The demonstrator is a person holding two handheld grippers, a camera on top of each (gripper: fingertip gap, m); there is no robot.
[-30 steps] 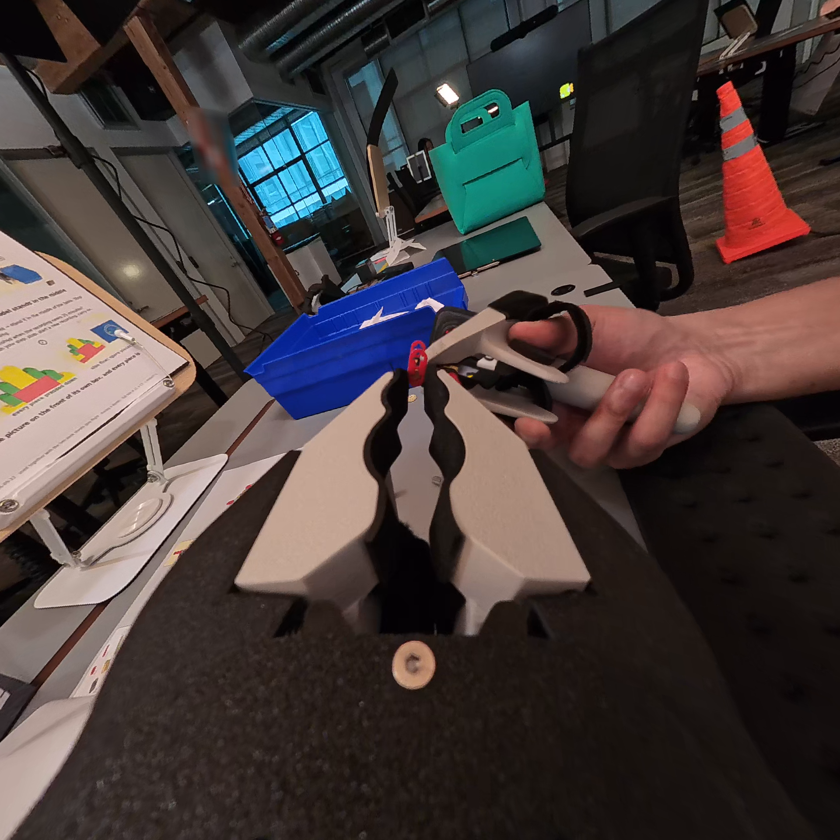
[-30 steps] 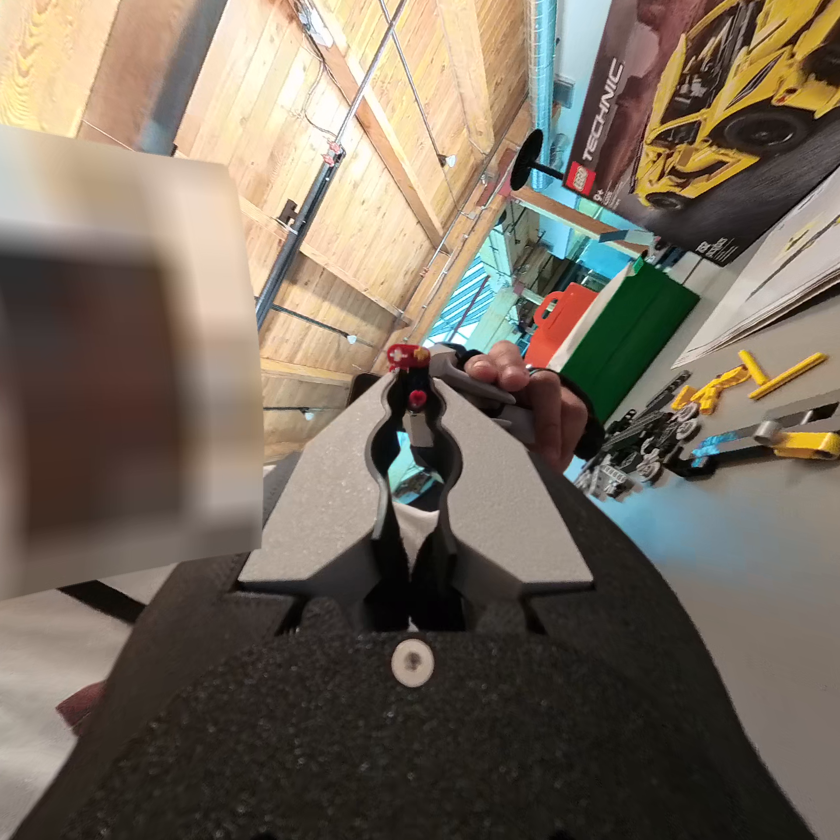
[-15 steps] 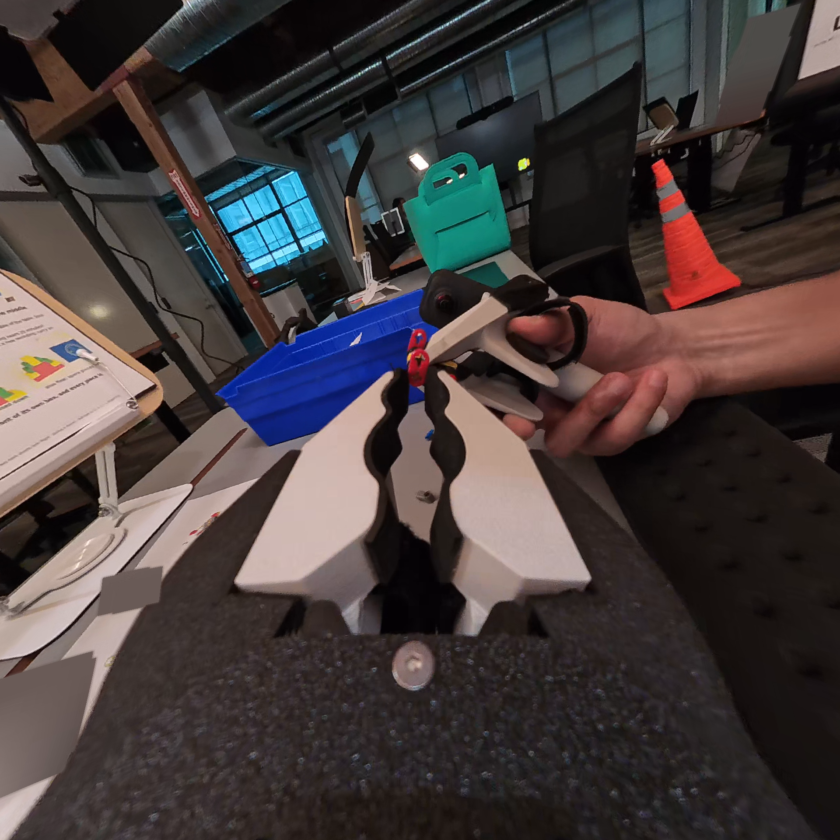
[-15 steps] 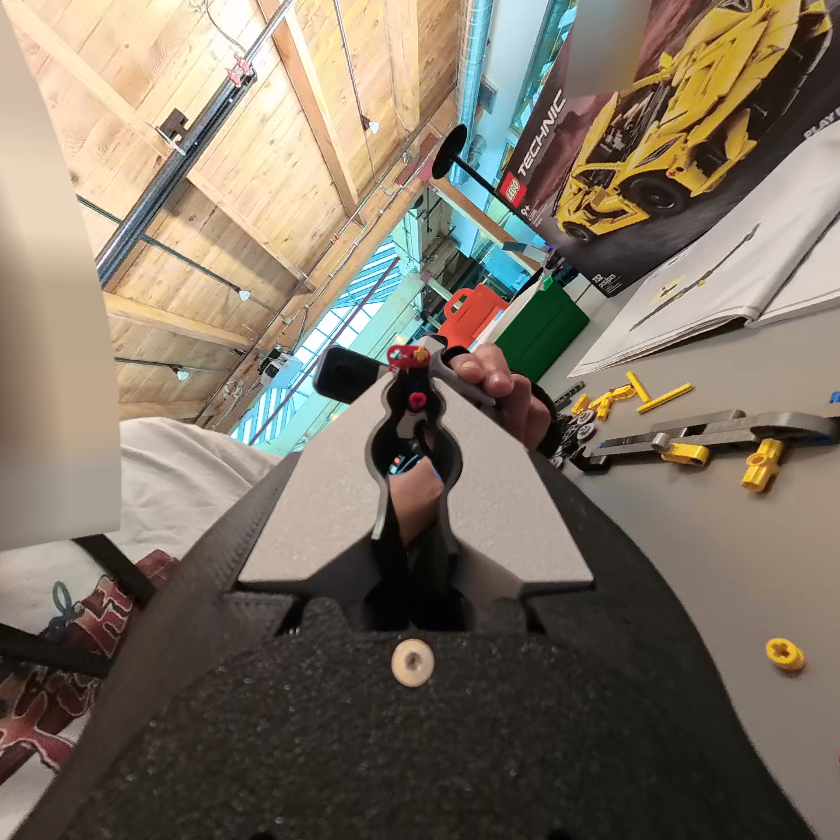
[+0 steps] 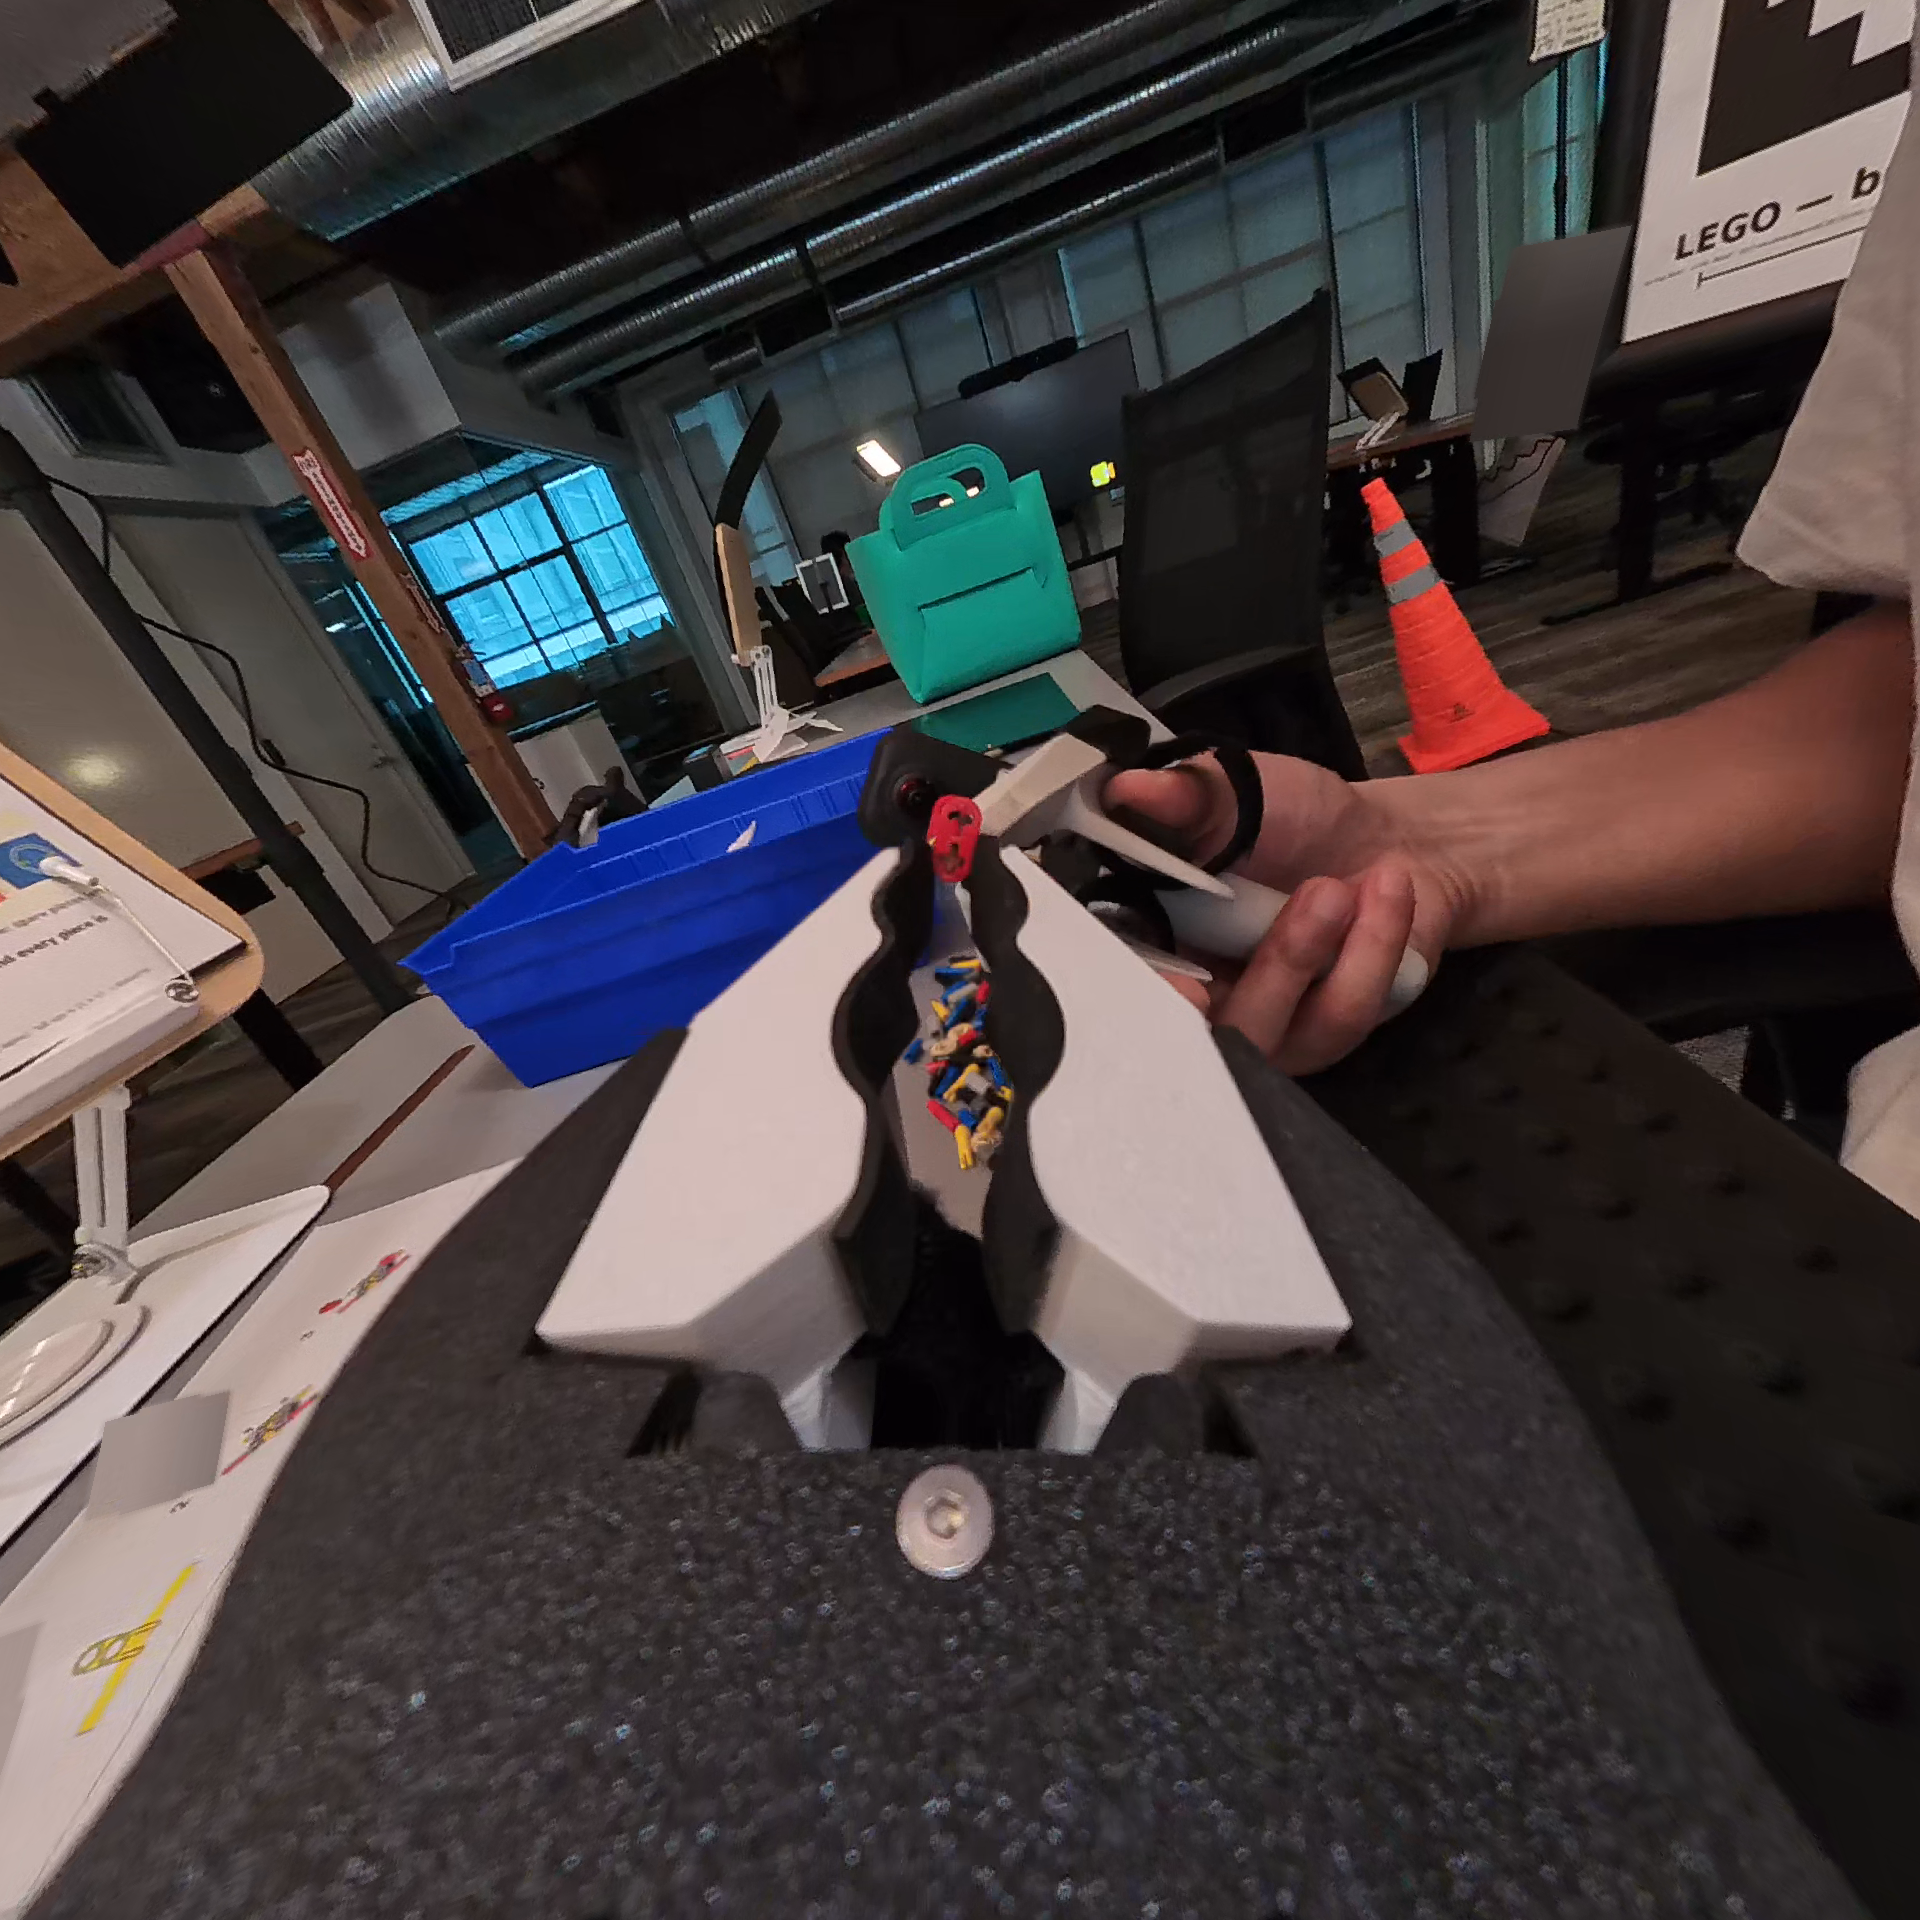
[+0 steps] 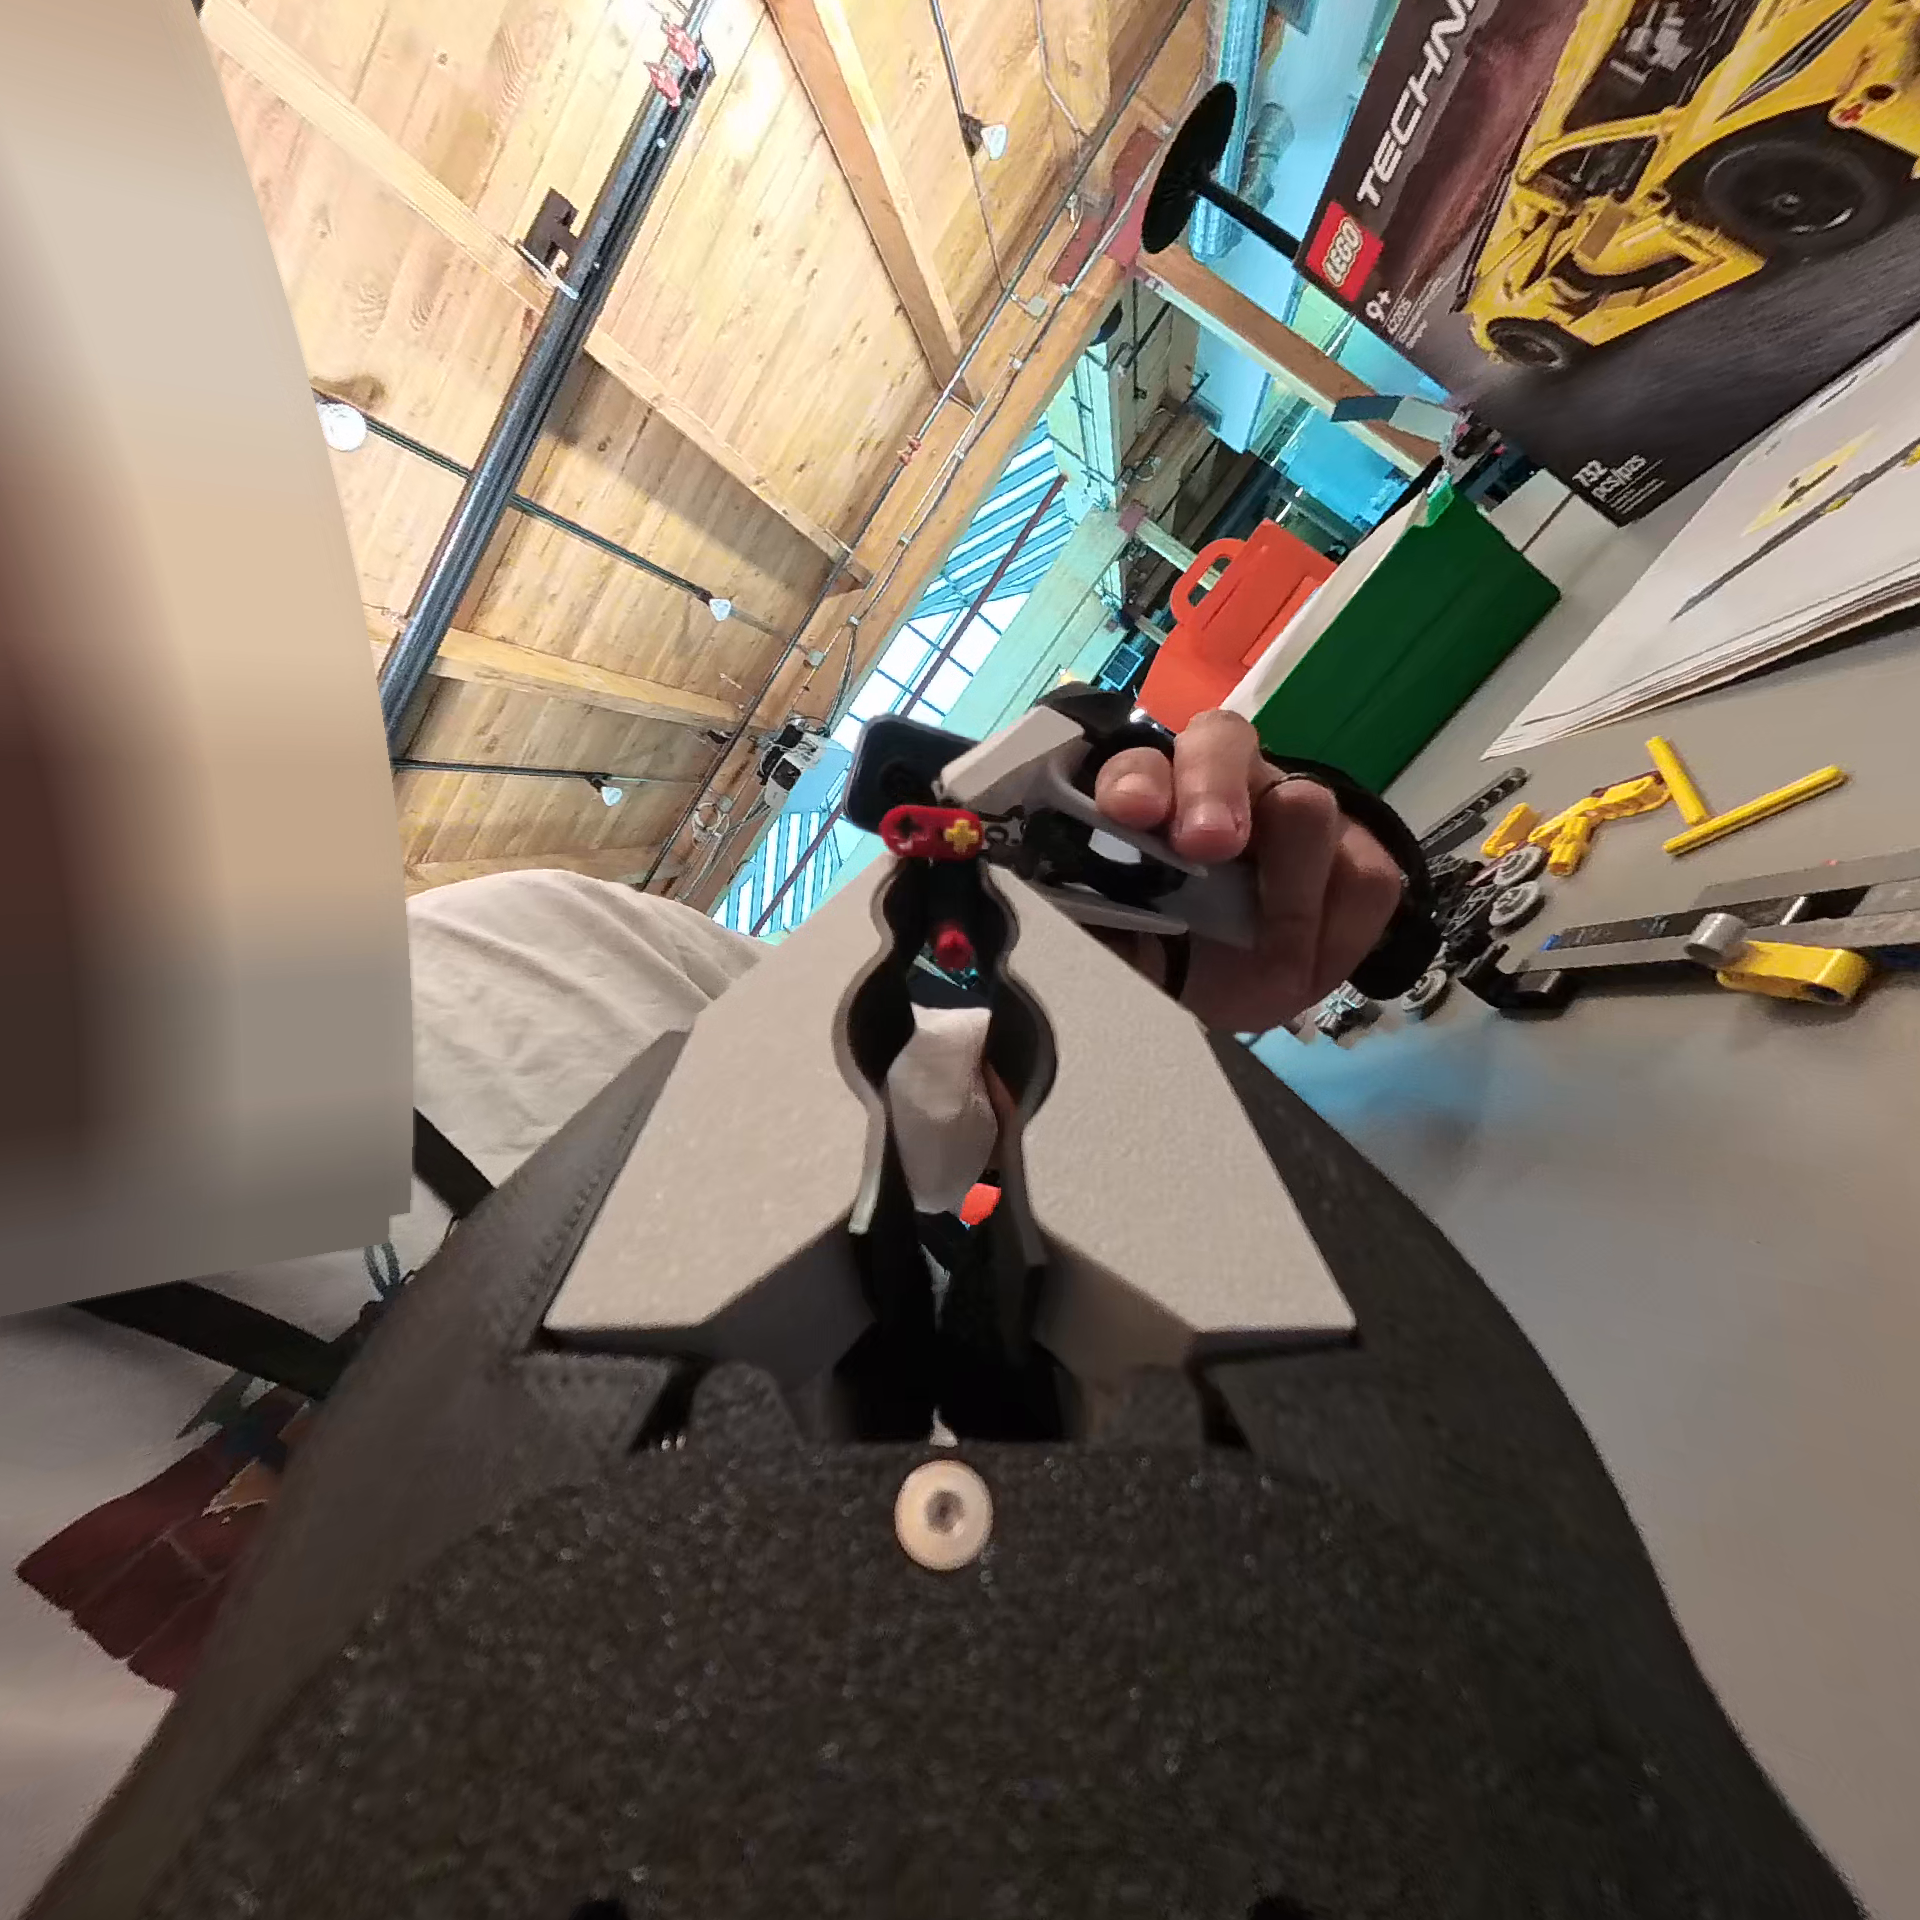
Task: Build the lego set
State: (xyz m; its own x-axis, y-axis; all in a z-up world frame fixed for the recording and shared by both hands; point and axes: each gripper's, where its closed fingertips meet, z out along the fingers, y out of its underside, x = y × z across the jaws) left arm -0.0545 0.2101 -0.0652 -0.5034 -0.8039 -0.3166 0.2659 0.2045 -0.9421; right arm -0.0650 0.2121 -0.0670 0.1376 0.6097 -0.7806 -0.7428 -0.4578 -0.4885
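Two grippers meet in mid-air: my left gripper [image 5: 951,868] pinches a small red connector [image 5: 953,828], my right gripper [image 6: 935,894] clamps a red pin [image 6: 949,942]. Both look light, rigid and slippery, so I grip flat sides.

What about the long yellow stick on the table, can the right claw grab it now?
Probably not yet. The right claw is shut on a tiny red pin, up off the table. Nothing covers the long yellow stick, so once the pin is placed it likely could.
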